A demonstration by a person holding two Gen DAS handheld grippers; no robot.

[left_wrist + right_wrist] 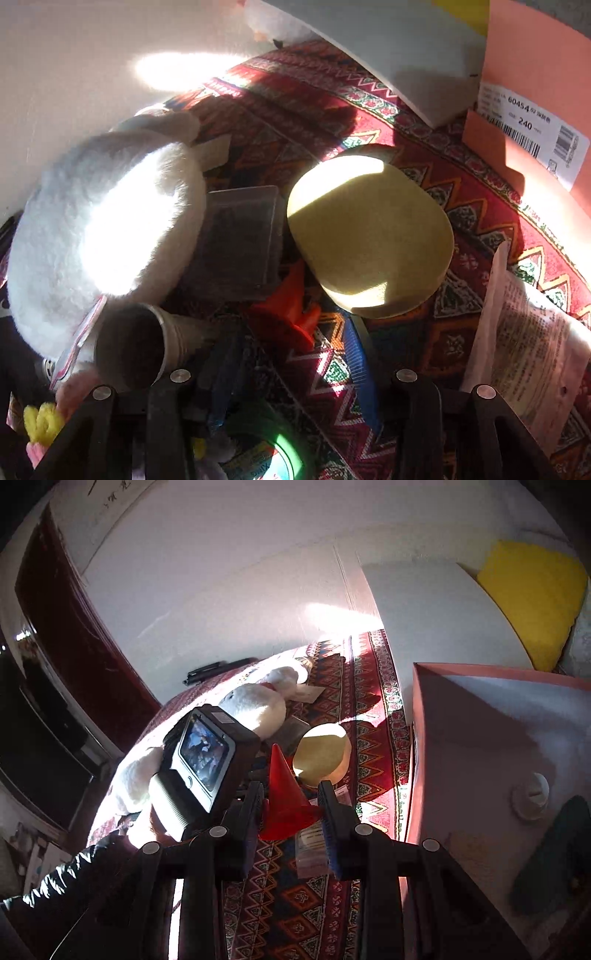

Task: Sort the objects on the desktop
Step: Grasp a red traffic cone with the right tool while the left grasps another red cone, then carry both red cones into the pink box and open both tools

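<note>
The right gripper (291, 805) stood with its fingers spread, the red cone (282, 794) upright between them on the patterned cloth (373, 738), though contact with the pads could not be told. Just beyond the cone lay the round yellow sponge (325, 755), and to the gripper's right the pink box (480, 738) stood open. The left gripper (291, 373) was also spread, hovering over the cloth with the white plush toy (103, 229) ahead to its left.

Both grippers, left gripper (291, 354) and right gripper (291, 805), hold their fingers spread apart, pointing forward.
</note>
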